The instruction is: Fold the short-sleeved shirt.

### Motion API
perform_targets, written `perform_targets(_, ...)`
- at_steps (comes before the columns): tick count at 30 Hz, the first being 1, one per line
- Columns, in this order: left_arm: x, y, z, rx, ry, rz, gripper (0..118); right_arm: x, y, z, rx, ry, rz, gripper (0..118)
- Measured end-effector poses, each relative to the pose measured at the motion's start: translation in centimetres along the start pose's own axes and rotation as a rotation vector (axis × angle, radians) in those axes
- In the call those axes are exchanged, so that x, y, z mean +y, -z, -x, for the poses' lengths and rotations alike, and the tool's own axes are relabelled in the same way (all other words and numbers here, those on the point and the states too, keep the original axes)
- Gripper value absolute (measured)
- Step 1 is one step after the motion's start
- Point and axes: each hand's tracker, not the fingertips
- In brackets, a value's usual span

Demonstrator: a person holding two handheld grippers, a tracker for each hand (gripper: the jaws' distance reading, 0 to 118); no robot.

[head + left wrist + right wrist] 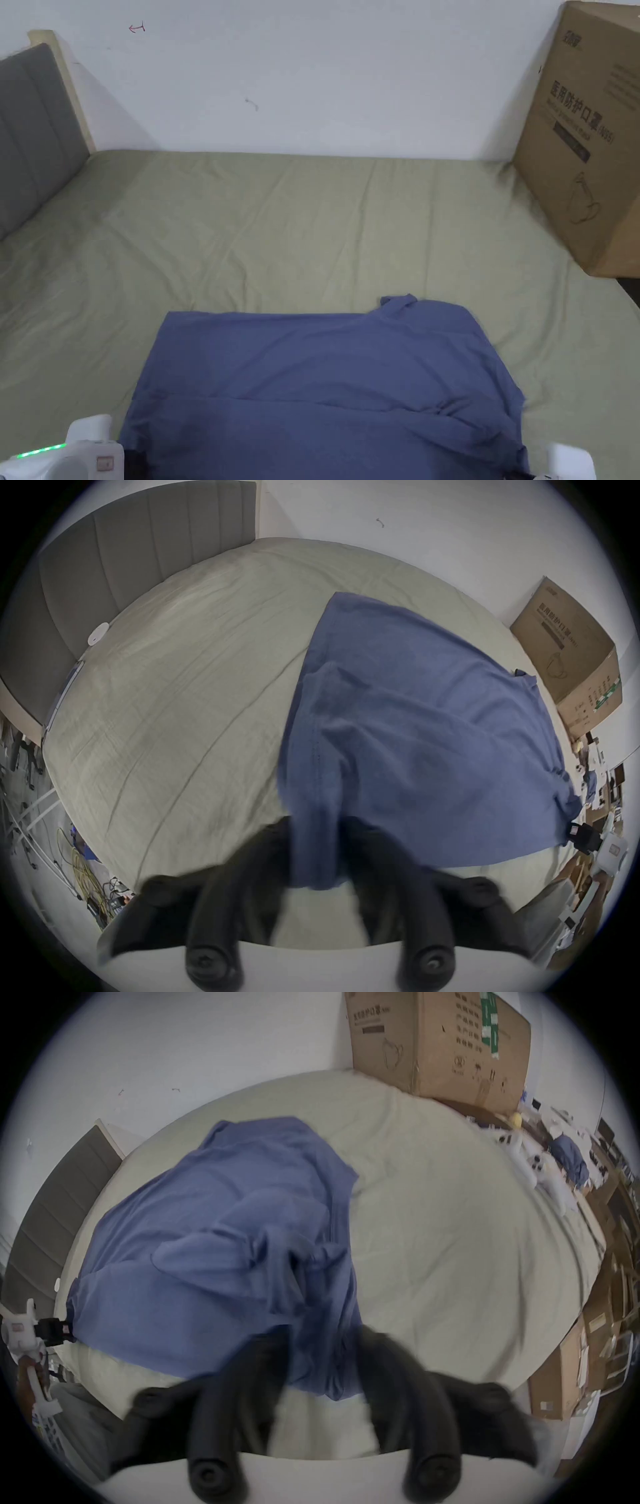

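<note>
On the olive-green bed (312, 219), a blue short-sleeved shirt (325, 387) is spread lengthwise across the near edge; its two near corners are pinched by the left gripper (315, 854) and right gripper (322, 1359), so cloth lies ahead of both

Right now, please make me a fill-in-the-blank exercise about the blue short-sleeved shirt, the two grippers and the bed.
1. The blue short-sleeved shirt lies on a bed with a pale ____ sheet.
2. The left gripper is shut on the shirt, and the right gripper is shut on the ____.
3. The brown ____ box stands at the bed's far right corner.
4. The grey padded headboard is on the ____ side in the head view.

Missing words: green; shirt; cardboard; left
</note>
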Motion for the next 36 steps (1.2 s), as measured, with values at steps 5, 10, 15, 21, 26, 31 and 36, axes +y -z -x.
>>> perform_targets(5,2.1,-5.7,-2.7,-0.061,0.029,-0.189,91,3.7,-5.5,1.6,0.040,-0.040,-0.205,96)
perform_targets(10,4.3,-13.1,-7.7,-0.084,0.182,-0.464,91,8.2,-11.7,4.5,0.071,-0.085,-0.452,96)
perform_targets(15,5.3,-17.7,-11.6,-0.084,0.260,-0.740,90,10.6,-16.2,8.0,0.079,-0.127,-0.645,96)
perform_targets(21,5.0,-19.0,-14.0,-0.105,0.276,-0.893,66,10.6,-18.2,11.2,0.022,-0.179,-0.797,72)
perform_targets(26,5.1,-18.3,-14.3,-0.191,0.273,-0.858,0,10.5,-18.2,11.8,0.036,-0.180,-0.817,0)
perform_targets(31,6.3,-16.8,-14.3,-0.148,0.285,-0.822,0,11.2,-17.1,11.9,0.030,-0.183,-0.797,0)
perform_targets(36,10.7,-13.1,-13.0,-0.159,0.254,-0.649,0,12.8,-14.9,12.0,0.039,-0.183,-0.763,0)
